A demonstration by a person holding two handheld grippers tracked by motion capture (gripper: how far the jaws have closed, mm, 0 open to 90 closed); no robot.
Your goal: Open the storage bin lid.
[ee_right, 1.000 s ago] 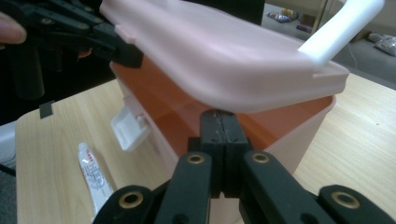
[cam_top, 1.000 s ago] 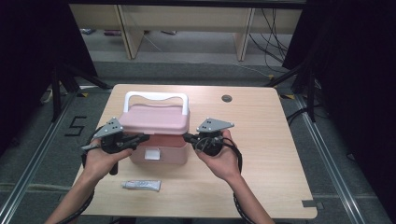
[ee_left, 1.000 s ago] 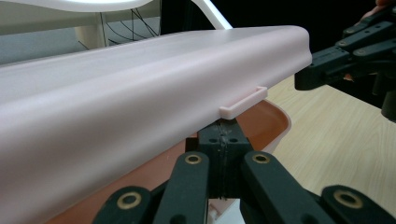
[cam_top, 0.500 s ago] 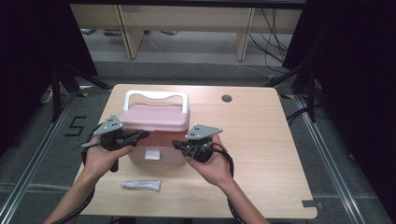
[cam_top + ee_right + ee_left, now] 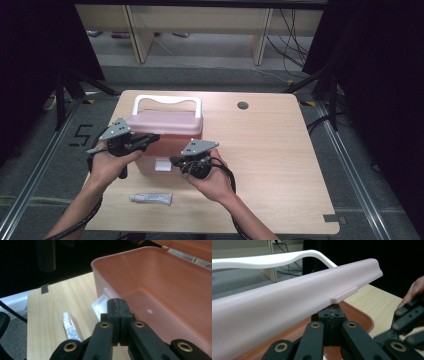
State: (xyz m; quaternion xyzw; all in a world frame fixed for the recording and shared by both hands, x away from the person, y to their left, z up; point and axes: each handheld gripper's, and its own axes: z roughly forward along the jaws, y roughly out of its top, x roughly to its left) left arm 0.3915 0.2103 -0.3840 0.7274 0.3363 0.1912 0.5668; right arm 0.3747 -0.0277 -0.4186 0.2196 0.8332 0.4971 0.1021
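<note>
A pink box [image 5: 148,165] with a white handle [image 5: 167,99] stands on the table, its lid [image 5: 167,123] raised a little at the front. My left gripper [image 5: 155,136] is shut with nothing in it. In the left gripper view its tips [image 5: 333,313] sit just under the lid's [image 5: 287,305] front tab [image 5: 344,293]. My right gripper [image 5: 174,161] is also shut and holds nothing. It hangs at the box's front beside the white latch [image 5: 162,165]. In the right gripper view its tips [image 5: 120,305] hover over the front rim, with the box's bare inside [image 5: 160,290] and the latch [image 5: 99,303] in sight.
A small white tube [image 5: 151,198] lies on the wooden table [image 5: 280,150] in front of the box, also visible as the tube [image 5: 70,326] in the right gripper view. A round cable hole [image 5: 243,105] sits at the back. A black tape patch [image 5: 331,218] marks the near right corner.
My right gripper has moved left and slightly down, from the box's right side to its front by the latch. The left gripper has stayed at the lid's front edge.
</note>
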